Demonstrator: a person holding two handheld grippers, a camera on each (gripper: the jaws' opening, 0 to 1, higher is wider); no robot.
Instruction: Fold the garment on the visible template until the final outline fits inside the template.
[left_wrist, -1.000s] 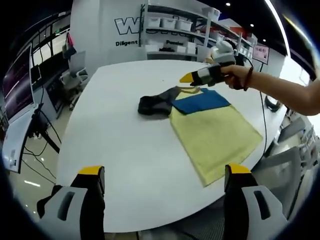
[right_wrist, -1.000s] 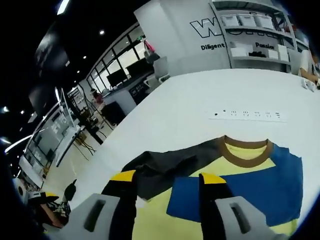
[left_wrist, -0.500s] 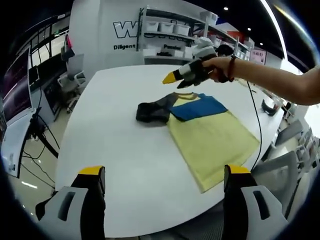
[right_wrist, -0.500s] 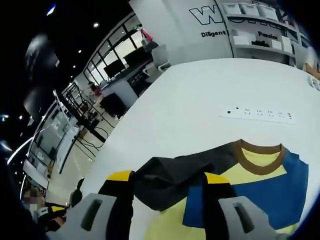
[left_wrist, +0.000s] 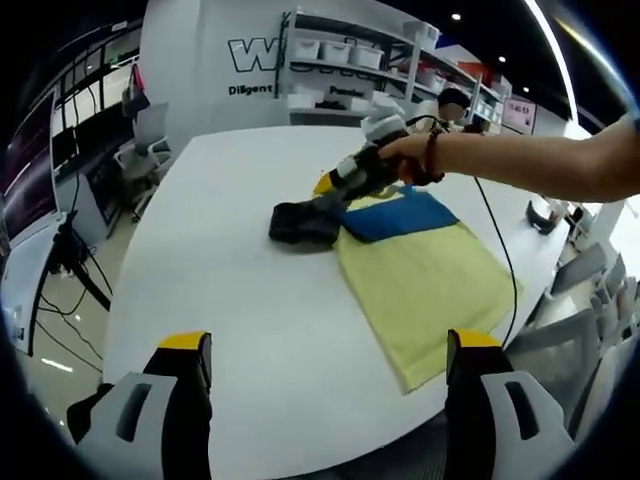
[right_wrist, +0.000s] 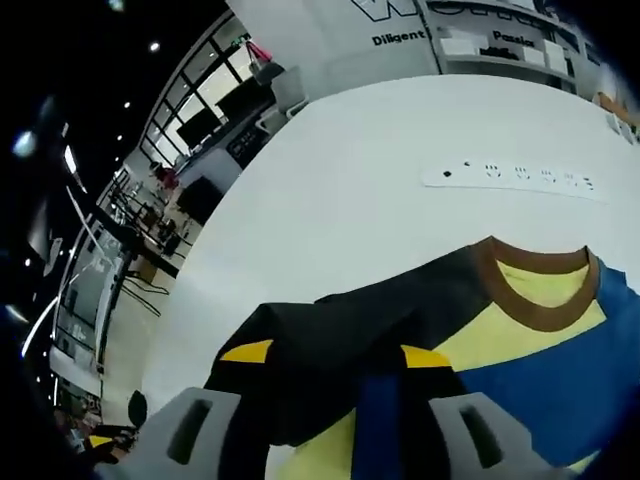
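Observation:
A yellow T-shirt (left_wrist: 425, 280) with a blue chest band (left_wrist: 400, 212) lies flat on the white table (left_wrist: 230, 300). Its dark grey sleeve (left_wrist: 300, 222) is bunched at the shirt's left. A person's hand holds my right gripper (left_wrist: 325, 188) down at that sleeve. In the right gripper view, the right gripper (right_wrist: 335, 354) is open, its yellow-tipped jaws standing either side of the dark sleeve (right_wrist: 330, 320); the brown collar (right_wrist: 530, 300) lies beyond. My left gripper (left_wrist: 330, 341) hangs open over the near table edge, well short of the shirt.
A white power strip (right_wrist: 515, 175) lies on the table past the collar. A black cable (left_wrist: 495, 240) trails from the right gripper across the shirt's right side. Shelves with white bins (left_wrist: 340, 55) stand behind the table; an office chair (left_wrist: 150, 150) stands at the left.
The right gripper has moved down and left from above the collar to the dark sleeve, which now sits between its jaws. The left gripper has stayed where it was.

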